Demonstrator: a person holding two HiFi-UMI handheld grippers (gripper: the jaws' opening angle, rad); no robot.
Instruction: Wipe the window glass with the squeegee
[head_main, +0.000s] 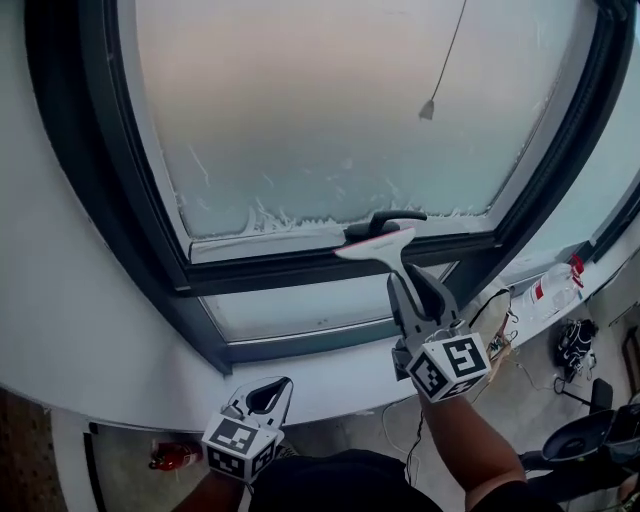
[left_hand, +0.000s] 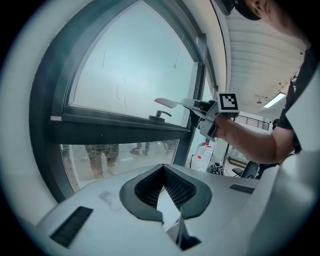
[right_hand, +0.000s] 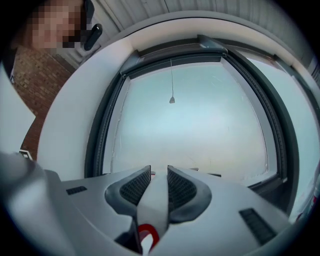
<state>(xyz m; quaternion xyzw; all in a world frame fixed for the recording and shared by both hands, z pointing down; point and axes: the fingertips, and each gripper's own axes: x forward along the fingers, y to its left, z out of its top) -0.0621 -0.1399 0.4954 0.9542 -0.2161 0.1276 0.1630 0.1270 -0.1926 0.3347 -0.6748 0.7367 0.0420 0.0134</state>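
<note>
Head view has my right gripper raised toward the window, its jaws clamped on the grey handle of the white squeegee with the red trim. Right gripper view confirms it: the handle fills the gap between both ribbed pads. The blade lies low on the large upper pane of hazy, frosted-looking window glass, just over the dark grey window frame. I cannot tell whether its edge is pressed to the glass. My left gripper hangs low and near, over the white sill. Its jaws meet at the tips with nothing between them, so it has no part in the work. The whole pane looks cloudy, and a ragged line of white residue runs along its bottom edge, so I judge most of the wiping is yet to be done. My next move calls for carrying the blade up to the far top of the pane, setting it flat and drawing it down in even lanes. Two things stand in the way. The black lever window handle sits just beside the blade, and a thin pull cord with a small weight hangs before the glass to the right. A white spray bottle with a red trigger rests on the sill at far right, well apart.
</note>
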